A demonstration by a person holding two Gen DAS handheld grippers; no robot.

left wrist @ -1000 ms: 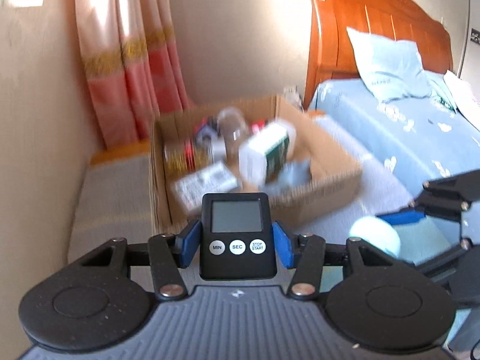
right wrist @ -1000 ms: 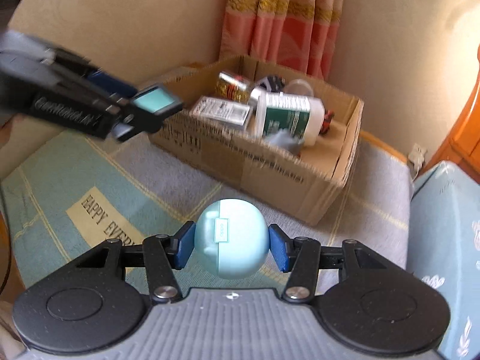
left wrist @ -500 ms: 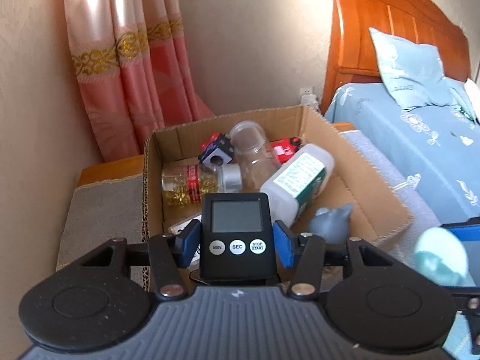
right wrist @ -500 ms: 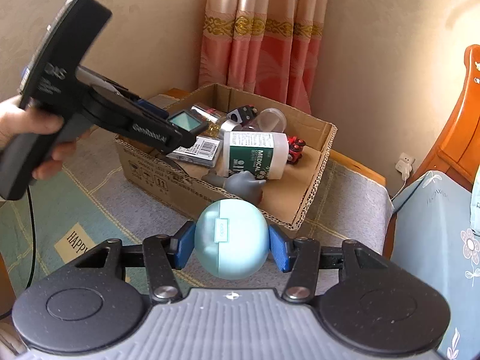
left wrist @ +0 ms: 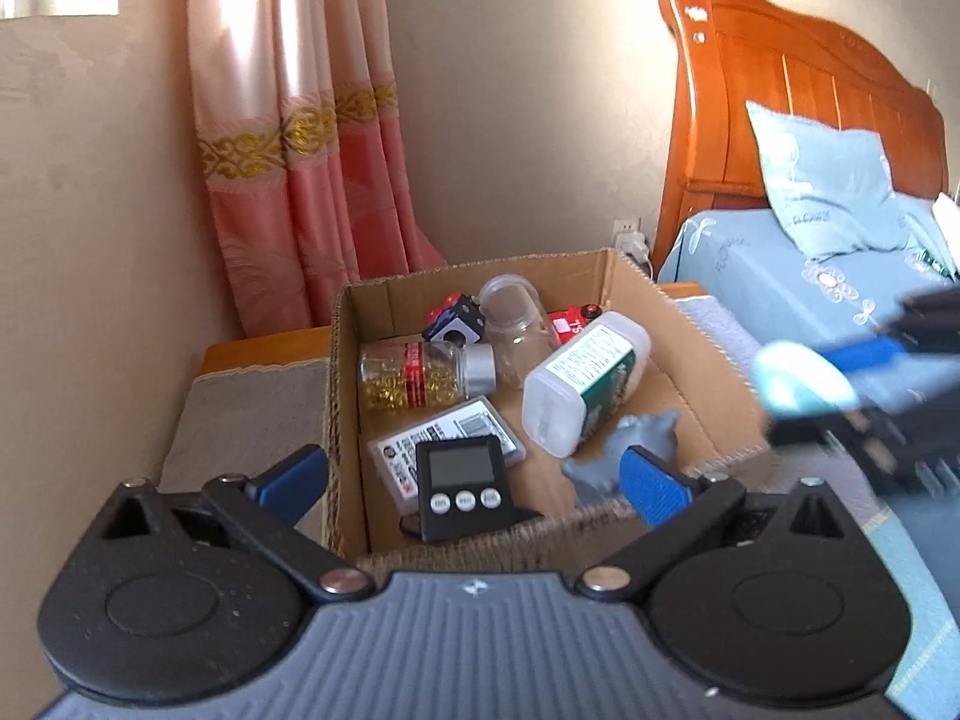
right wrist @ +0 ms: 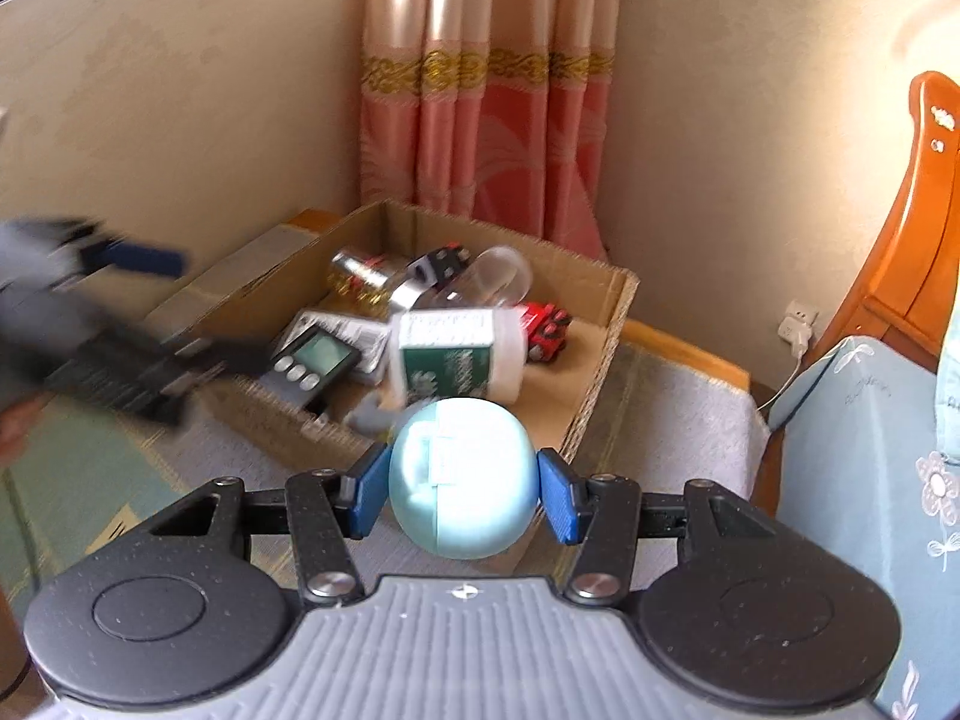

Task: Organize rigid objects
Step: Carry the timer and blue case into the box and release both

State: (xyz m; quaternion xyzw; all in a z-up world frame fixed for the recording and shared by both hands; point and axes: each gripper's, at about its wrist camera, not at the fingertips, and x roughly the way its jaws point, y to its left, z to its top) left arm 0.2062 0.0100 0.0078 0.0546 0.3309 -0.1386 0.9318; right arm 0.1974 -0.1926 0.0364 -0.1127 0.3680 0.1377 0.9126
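My left gripper (left wrist: 474, 477) is open and empty above the near edge of the cardboard box (left wrist: 678, 318). The black digital timer (left wrist: 462, 487) lies in the box's near end, free of the pads; it also shows in the right wrist view (right wrist: 315, 360). My right gripper (right wrist: 462, 489) is shut on a pale blue egg-shaped case (right wrist: 461, 477), held above the box's near right corner (right wrist: 600, 372). The case and right gripper show blurred at the right of the left wrist view (left wrist: 801, 387).
The box holds a white green-labelled bottle (left wrist: 585, 381), a capsule jar (left wrist: 423, 375), a clear jar (left wrist: 516, 324), a flat packet (left wrist: 447, 438), a grey figure (left wrist: 636, 453) and a red toy (right wrist: 543, 327). Curtain (left wrist: 300, 180) and wall behind; bed (left wrist: 810, 276) on the right.
My left gripper opened and let the timer go into the box, then drew back a little. My right gripper moved the blue case closer to the box.
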